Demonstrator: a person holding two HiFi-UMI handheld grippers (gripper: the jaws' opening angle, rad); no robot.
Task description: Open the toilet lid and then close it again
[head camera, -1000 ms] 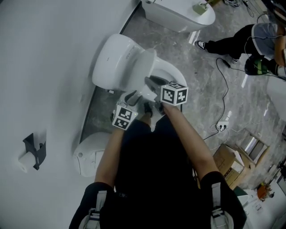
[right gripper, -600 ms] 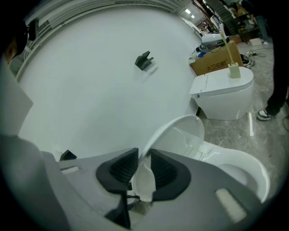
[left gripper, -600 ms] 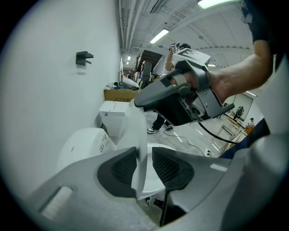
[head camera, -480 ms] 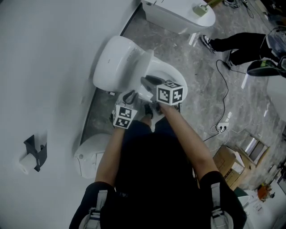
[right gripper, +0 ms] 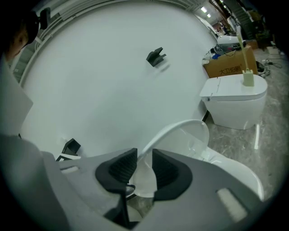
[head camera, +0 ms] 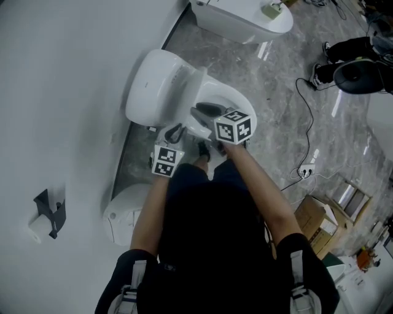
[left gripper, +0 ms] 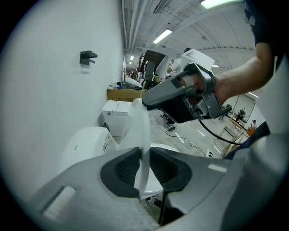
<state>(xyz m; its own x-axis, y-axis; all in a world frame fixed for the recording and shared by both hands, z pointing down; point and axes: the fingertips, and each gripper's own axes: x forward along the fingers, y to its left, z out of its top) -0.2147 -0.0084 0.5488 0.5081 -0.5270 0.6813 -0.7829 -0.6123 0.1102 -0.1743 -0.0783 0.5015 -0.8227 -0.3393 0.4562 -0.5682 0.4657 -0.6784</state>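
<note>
The white toilet [head camera: 153, 86] stands against the wall with its lid [head camera: 195, 86] raised on edge above the bowl [head camera: 236, 101]. My left gripper [head camera: 178, 130] is at the lid's near rim. In the left gripper view the thin lid edge [left gripper: 140, 131] runs between the pads of the left gripper [left gripper: 144, 167], whose jaws are closing onto it. My right gripper [head camera: 202, 111] reaches the rim from the right and also shows as the right gripper [left gripper: 149, 100]. In the right gripper view, the right gripper [right gripper: 144, 164] has its jaws opening with the lid [right gripper: 180, 131] between them.
A second toilet [head camera: 242, 15] stands further along the wall. A person's legs [head camera: 344, 52] are at the top right. A cable and power strip [head camera: 304, 173] lie on the marble floor, with cardboard boxes [head camera: 319, 221] beyond. A white bin [head camera: 126, 211] and paper holder [head camera: 48, 211] are at the left.
My left gripper has shifted slightly leftwards at the lid's rim. The right gripper stays on the lid. The person at the top right has walked further right.
</note>
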